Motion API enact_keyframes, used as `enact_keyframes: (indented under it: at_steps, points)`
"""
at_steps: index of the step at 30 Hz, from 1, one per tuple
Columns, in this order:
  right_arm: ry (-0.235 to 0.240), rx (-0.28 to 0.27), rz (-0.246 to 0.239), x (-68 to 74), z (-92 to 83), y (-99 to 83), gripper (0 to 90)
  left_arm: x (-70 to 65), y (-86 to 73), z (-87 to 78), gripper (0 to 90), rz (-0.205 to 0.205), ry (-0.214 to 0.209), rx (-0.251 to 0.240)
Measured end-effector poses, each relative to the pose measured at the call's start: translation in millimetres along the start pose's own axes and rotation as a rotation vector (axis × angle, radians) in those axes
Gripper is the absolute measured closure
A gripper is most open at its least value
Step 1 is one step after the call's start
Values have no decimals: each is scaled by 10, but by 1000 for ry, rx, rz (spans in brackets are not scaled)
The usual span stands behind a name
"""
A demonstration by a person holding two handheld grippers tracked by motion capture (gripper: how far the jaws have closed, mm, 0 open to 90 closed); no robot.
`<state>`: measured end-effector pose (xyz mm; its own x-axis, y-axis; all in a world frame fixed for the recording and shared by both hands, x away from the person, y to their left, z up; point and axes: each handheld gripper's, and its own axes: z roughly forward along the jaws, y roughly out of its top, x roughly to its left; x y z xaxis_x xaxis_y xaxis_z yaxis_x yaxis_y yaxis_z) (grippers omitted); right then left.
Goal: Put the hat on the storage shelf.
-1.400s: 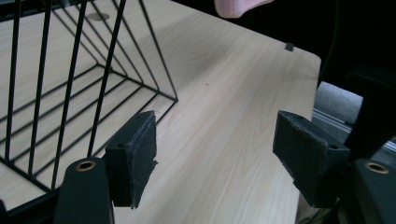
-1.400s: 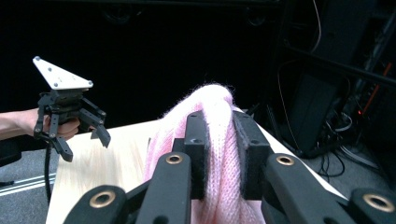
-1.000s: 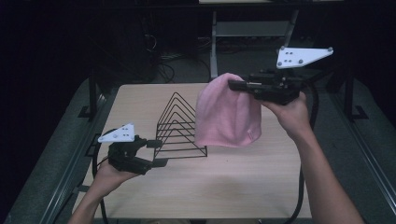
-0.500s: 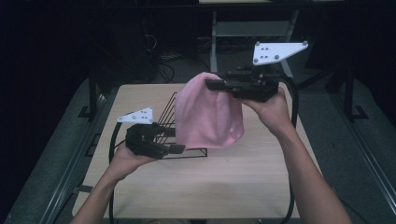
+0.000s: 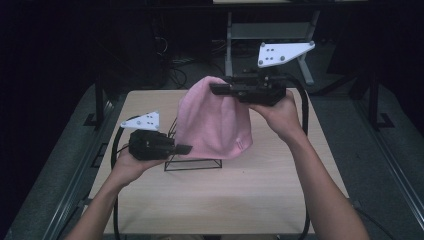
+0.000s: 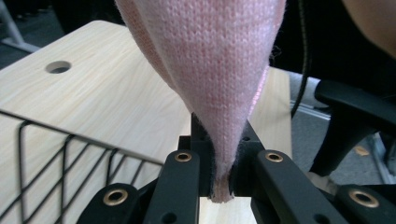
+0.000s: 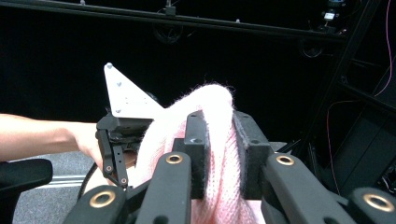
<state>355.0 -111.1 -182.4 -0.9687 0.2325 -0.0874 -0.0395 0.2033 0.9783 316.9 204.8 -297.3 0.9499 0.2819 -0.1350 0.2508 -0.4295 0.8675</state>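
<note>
Pink knit hat (image 5: 215,120) pinched by left tongs (image 5: 186,148) and right tongs (image 5: 216,89), hiding wire rack (image 5: 192,164) on tabletop (image 5: 240,195), chair (image 7: 23,175) at 9 o'clock

Pink knit beanie (image 5: 214,122); black wire rack (image 5: 192,163); pale wood-grain table (image 5: 220,200); black grippers, white plates.

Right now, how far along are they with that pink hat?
Done: the pink hat is lifted off the table. In hand: the right claw pinches its top, the left claw its lower edge. Left, probably: setting it onto the wire rack.
</note>
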Motion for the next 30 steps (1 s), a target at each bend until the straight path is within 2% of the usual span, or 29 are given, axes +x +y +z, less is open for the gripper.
enact_keyframes:
  at_steps: [8, 13, 18, 23, 30]
  points:
    - [-2, 7, 1, -77, 130, 78, 770, 89, 14, -135, 830, 2, 57, 3]
    - [-7, 22, 0, -170, 240, 136, 770, 177, 28, -212, 831, 12, 112, 12]
    - [-7, 22, 12, -279, 379, 143, 770, 301, -3, -278, 831, -25, 129, 9]
    - [-15, 44, 33, -395, 534, 82, 770, 443, -68, -291, 830, -69, 155, 23]
    - [-32, 71, 43, -521, 660, 2, 770, 559, -110, -226, 829, -85, 186, 49]
